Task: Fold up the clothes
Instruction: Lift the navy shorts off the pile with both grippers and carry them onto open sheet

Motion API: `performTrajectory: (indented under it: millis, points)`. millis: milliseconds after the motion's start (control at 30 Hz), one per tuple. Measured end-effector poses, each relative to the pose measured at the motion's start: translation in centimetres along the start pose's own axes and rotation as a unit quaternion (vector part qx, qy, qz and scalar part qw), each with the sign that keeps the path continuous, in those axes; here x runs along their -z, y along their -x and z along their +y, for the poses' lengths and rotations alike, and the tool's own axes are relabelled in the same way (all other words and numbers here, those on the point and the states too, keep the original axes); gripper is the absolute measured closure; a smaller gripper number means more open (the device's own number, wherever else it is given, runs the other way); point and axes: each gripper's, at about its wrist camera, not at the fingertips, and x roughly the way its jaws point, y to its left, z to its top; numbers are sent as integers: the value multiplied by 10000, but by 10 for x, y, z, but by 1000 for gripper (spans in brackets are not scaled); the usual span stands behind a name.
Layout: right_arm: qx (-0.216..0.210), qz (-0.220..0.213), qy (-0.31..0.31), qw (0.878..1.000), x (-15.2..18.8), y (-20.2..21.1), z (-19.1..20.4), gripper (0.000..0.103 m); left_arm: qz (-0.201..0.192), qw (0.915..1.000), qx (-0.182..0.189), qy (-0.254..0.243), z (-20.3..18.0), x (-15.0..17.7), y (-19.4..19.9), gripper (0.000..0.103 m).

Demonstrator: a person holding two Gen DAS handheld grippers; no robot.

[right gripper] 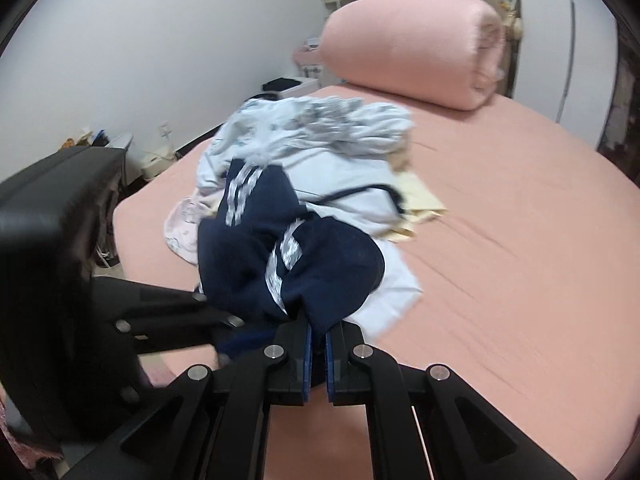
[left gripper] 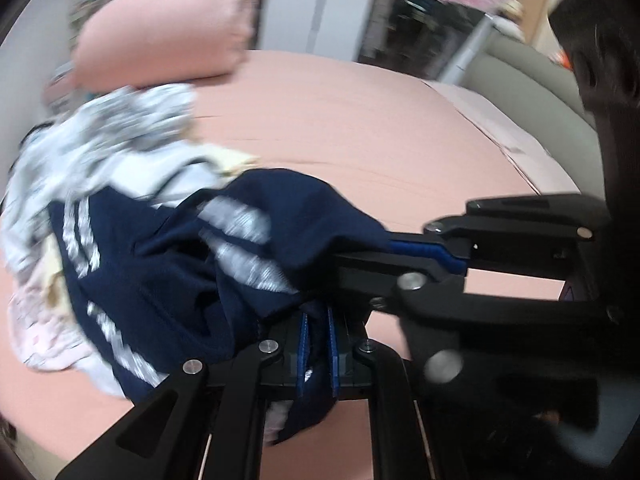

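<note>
Navy garment [right gripper: 288, 256] with white stripes hung crumpled over the clothes pile [right gripper: 320, 140] near the bed's [right gripper: 520, 240] left edge. Left claw [left gripper: 318, 344] and right claw [right gripper: 318, 346] each pinched its soft, limp cloth. Taking it by an edge or hem seemed best.

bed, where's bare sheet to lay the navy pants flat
Bare pink sheet runs from the clothes pile across to the bed's far edge, and from the rolled pink duvet down toward the right hand-held gripper. It is crowded at the pile, where both hand-held grippers, the left too, clamp the navy pants.
</note>
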Motion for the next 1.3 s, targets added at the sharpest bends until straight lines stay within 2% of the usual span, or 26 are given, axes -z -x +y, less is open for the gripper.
performTrajectory:
  millis: [133, 300, 467, 533, 567, 633, 700, 733, 767, 800, 833, 900, 967, 1033, 1100, 1133, 1233, 1300]
  points:
    - [240, -37, -321, 9992, 29, 34, -38, 100, 191, 9985, 425, -277, -56, -8, -20, 96]
    - [588, -27, -1000, 9932, 77, 87, -105, 100, 432, 9927, 906, -665, -127, -11, -40, 96]
    - [1124, -2, -1753, 9781, 130, 138, -183, 100, 656, 9860, 1394, -637, -179, -16, -54, 96]
    - [1363, 207, -1960, 9709, 154, 145, -209, 100, 858, 9833, 1513, -534, -188, -16, -64, 94]
    - [1409, 413, -2082, 9670, 165, 141, -221, 100, 1013, 9835, 1403, -534, -193, -15, -72, 91]
    - [1515, 856, -2310, 9573, 186, 128, -238, 100, 1198, 9863, 936, -637, -197, -10, -84, 87]
    - [1717, 1228, -2517, 9445, 205, 120, -251, 100, 1227, 9869, 902, -527, -192, -5, -81, 84]
    - [1767, 1162, -2618, 9417, 210, 124, -253, 99, 1232, 9871, 920, -456, -189, -3, -78, 82]
    - [1808, 1031, -2724, 9394, 212, 132, -254, 99, 1172, 9881, 911, -393, -185, -1, -73, 73]
    - [1849, 899, -2828, 9369, 215, 139, -254, 99, 1050, 9907, 803, -311, -177, 1, -66, 59]
    - [1940, 784, -2874, 9347, 216, 146, -253, 99, 913, 9934, 660, -220, -168, 3, -58, 52]
    - [2134, 571, -2855, 9326, 213, 158, -247, 99, 860, 9955, 408, -34, -145, 12, -53, 48]
    - [1879, 454, -2716, 9428, 208, 158, -233, 98, 1056, 9938, 297, 163, -131, 22, -60, 48]
    - [1213, 533, -2545, 9579, 205, 141, -216, 96, 1188, 9920, 321, 271, -125, 32, -65, 48]
    - [522, 801, -2196, 9709, 200, 110, -188, 93, 1277, 9912, 268, 245, -125, 41, -70, 48]
    - [340, 954, -1972, 9751, 199, 93, -174, 92, 1308, 9909, 256, 209, -126, 44, -71, 48]
    - [308, 1298, -1531, 9792, 199, 53, -152, 92, 1192, 9917, 442, 172, -132, 41, -70, 48]
    - [507, 1475, -1736, 9724, 202, 38, -163, 92, 984, 9941, 451, 48, -135, 37, -69, 48]
